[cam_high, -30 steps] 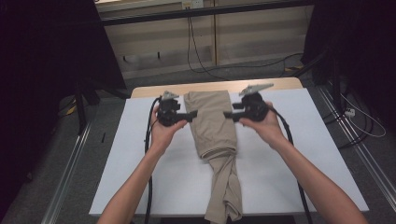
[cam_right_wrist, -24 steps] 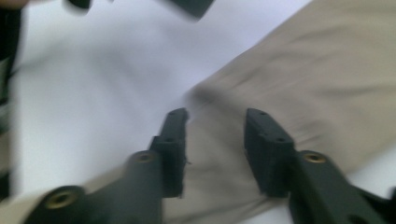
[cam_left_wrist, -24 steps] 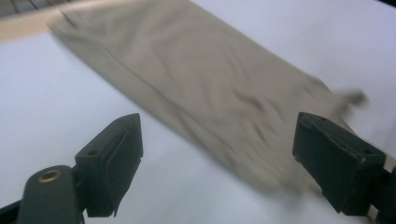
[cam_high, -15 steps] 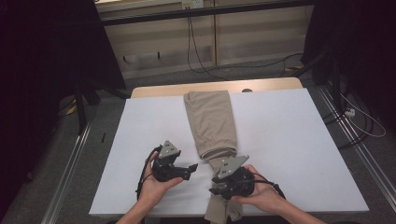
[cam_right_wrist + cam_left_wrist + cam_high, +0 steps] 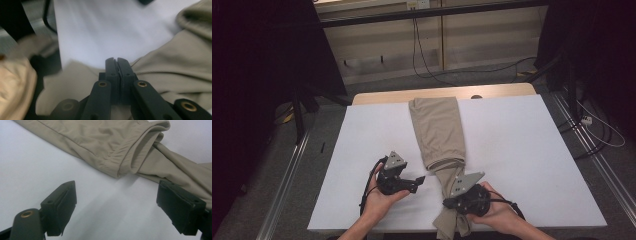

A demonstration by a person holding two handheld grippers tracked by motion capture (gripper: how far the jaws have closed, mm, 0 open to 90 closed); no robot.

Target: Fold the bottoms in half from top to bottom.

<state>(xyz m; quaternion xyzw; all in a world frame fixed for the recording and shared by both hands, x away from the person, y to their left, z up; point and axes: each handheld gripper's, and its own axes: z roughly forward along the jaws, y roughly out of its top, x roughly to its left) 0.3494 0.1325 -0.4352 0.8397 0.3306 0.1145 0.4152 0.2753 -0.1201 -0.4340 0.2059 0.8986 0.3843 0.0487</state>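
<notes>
Both hands now at frame bottom. Right gripper (image 5: 451, 204) jaws just closed on the beige folded fabric trousers (image 5: 439, 132); left gripper (image 5: 421, 179) jaws wide, empty. Fold comes next, I reckon.

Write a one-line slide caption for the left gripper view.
Open left gripper poised beside folded beige trousers on white table.

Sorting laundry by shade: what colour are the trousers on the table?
Plain beige, no pattern; the trousers show best in the left gripper view, lying on the white table.
</notes>
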